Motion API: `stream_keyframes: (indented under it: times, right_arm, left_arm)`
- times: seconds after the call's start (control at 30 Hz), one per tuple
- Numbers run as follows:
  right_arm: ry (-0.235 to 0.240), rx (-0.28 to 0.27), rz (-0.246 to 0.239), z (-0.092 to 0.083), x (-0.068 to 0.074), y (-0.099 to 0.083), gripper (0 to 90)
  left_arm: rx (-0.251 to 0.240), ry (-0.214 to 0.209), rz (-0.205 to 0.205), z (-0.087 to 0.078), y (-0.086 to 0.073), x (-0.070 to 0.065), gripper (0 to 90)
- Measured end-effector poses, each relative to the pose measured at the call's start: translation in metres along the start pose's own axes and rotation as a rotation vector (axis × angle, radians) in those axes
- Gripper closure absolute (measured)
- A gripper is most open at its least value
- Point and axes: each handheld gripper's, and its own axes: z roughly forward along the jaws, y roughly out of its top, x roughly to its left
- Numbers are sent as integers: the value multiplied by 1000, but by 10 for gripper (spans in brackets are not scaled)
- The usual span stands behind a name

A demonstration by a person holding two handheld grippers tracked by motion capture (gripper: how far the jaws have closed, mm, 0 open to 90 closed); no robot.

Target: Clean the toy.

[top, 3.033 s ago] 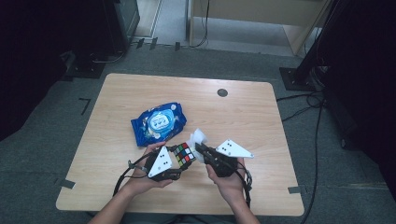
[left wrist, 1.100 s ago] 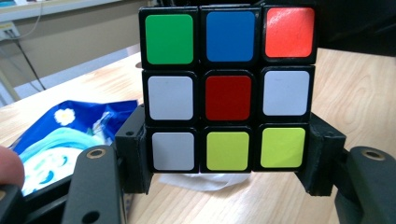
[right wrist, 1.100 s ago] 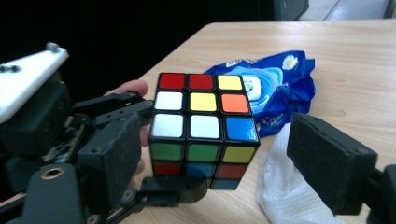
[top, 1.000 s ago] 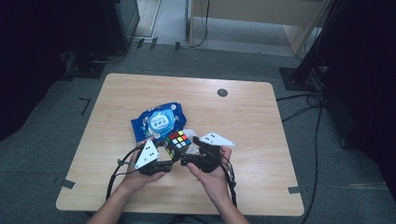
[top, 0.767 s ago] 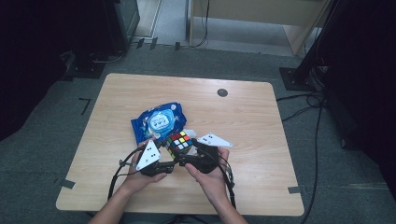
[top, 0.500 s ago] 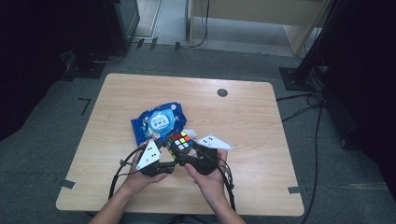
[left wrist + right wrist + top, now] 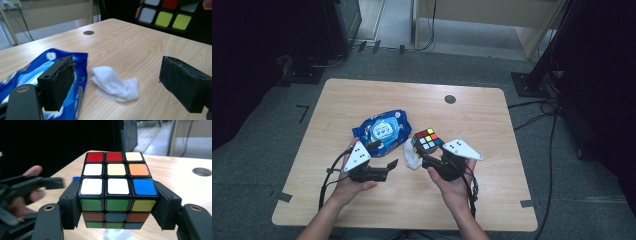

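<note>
One left claw (image 7: 385,155), jaws just sprung wide with nothing between them, held low and level toward the table's middle. One blue wipes packet (image 7: 382,131), left of centre. One crumpled white wipe (image 7: 411,156) beside it. One puzzle cube (image 7: 428,140), black-framed with mixed colour tiles, lifted above the table (image 7: 492,130) near its front edge. One right claw (image 7: 426,152) clamped on the cube's sides, palm under.
</note>
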Motion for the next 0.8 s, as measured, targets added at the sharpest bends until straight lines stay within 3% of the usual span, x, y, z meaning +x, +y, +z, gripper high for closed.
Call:
stream_keyframes:
  times: [0.13,0.47,0.6,0.73,0.8]
  right_arm:
    - [-73,-9,-57,-3,-12,0,341]
    - [-241,38,-53,5,-63,-18,341]
    - [-277,75,-36,14,-79,-30,341]
    - [-299,107,-23,23,-86,-43,341]
    - [-311,126,-29,29,-87,-48,341]
  left_arm:
    - [28,47,-43,-18,-8,15,132]
    - [71,140,-122,-54,-32,43,132]
    - [108,149,-192,-60,-43,55,132]
    - [102,168,-271,-68,-51,66,133]
    - [115,194,-285,-70,-53,70,133]
